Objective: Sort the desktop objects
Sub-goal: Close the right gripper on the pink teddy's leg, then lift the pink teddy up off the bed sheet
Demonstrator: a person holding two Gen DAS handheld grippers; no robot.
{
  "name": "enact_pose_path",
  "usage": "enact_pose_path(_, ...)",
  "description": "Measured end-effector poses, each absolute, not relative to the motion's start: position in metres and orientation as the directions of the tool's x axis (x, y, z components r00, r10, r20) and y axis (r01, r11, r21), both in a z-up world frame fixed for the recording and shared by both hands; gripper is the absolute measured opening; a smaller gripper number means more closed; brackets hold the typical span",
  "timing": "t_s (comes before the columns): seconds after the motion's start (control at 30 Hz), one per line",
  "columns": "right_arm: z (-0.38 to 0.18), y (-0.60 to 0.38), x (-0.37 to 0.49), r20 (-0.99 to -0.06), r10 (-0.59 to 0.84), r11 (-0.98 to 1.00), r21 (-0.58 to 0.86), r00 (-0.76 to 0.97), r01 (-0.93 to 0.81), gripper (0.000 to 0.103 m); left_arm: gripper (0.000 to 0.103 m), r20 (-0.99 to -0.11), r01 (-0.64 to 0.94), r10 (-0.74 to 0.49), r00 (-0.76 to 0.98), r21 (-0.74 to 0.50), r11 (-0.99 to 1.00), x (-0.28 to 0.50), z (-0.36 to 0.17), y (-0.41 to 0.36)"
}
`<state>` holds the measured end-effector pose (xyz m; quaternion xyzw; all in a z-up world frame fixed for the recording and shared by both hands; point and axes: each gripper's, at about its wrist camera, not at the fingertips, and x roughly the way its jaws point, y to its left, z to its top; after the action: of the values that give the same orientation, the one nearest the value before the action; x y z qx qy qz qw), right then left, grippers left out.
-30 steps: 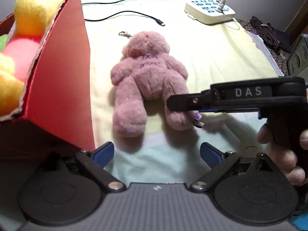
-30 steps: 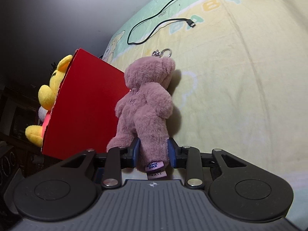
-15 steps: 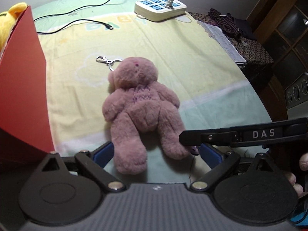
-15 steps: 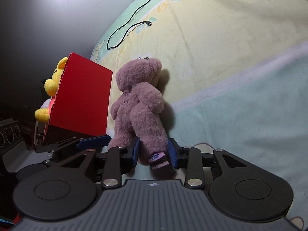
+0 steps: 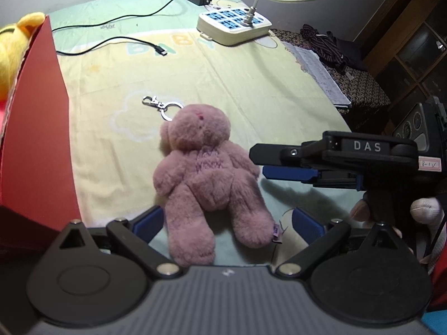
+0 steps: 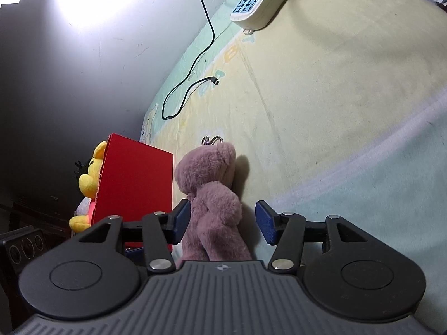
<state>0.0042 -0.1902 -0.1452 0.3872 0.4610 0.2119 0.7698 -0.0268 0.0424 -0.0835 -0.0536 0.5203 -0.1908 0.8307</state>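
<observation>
"BABY" blanket (image 5: 251,89) under pink bear (image 5: 206,178) (right tongs (image 5: 259,164) marked "DAS").

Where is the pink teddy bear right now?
The pink teddy bear lies on the blanket, just right of the red box, its legs between the open left hand-held gripper.

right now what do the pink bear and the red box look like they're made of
Pink bear: soft plush fabric, judging by its fuzzy, matte pile; metal-looking shiny keyring at its head. Red box: probably cardboard, with a flat, matte wall and a thin raw edge.
</observation>
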Motion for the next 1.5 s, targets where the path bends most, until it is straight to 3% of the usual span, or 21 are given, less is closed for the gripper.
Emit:
enact_pose_path(0.13, -0.155, -0.182, 0.016, -0.540, 0.707, 0.593, 0.805, 0.457, 0.033, 0.056, 0.096, -0.852, 0.206, -0.353, 0.387, -0.293, 0.934, -0.008, -0.096, 0.047)
enact_pose_path(0.2, -0.158, -0.177, 0.018, -0.527, 0.726, 0.581, 0.814, 0.442, 0.017, 0.055, 0.089, -0.851, 0.196, -0.369, 0.373, -0.316, 0.928, -0.001, -0.103, 0.049)
enact_pose_path(0.37, -0.163, -0.166, 0.024, -0.496, 0.765, 0.550, 0.835, 0.410, -0.014, 0.053, 0.090, -0.853, 0.177, -0.386, 0.352, -0.344, 0.922, 0.005, -0.117, 0.053)
enact_pose_path(0.6, -0.169, -0.159, 0.023, -0.482, 0.784, 0.521, 0.853, 0.391, 0.006, 0.041, 0.089, -0.834, 0.166, -0.426, 0.350, -0.392, 0.905, 0.005, -0.121, 0.059)
enact_pose_path(1.1, -0.139, -0.175, -0.020, -0.539, 0.715, 0.601, 0.799, 0.445, 0.001, 0.040, 0.089, -0.830, 0.306, -0.474, 0.292, -0.389, 0.869, -0.020, -0.113, 0.020)
enact_pose_path(1.5, -0.071, -0.148, -0.067, -0.520, 0.590, 0.688, 0.724, 0.617, -0.048, 0.040, 0.089, -0.750, 0.468, -0.568, 0.338, -0.390, 0.793, -0.046, -0.056, 0.037)
